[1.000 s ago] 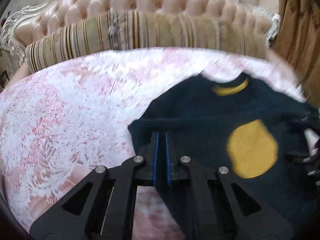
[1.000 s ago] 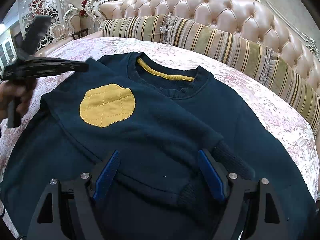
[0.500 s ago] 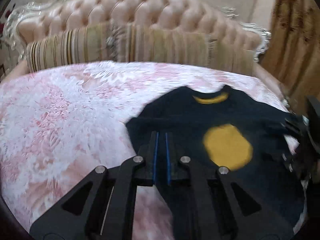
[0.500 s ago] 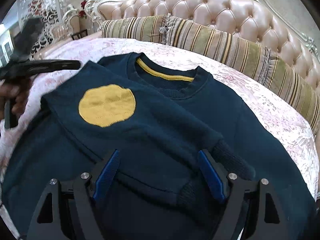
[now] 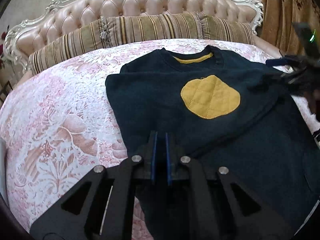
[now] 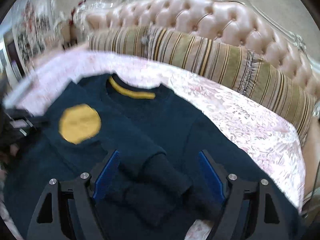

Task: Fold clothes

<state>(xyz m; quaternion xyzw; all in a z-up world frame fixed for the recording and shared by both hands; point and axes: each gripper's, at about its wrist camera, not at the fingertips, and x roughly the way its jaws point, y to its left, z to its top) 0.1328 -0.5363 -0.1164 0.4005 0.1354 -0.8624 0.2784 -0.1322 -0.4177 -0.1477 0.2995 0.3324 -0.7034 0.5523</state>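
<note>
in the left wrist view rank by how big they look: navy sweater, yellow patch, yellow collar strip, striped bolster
1. navy sweater, though it lies nearest the camera
2. striped bolster
3. yellow patch
4. yellow collar strip

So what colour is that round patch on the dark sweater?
Mustard yellow, quilted round patch; clearest in the left wrist view.

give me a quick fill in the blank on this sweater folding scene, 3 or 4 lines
1. The quilted patch on the navy sweater is ____ in colour.
2. The sweater lies on a pink floral ____.
3. The right gripper has its jaws ____.
4. The striped bolster lies against the tufted ____.

Missing words: yellow; bedspread; open; headboard
</note>
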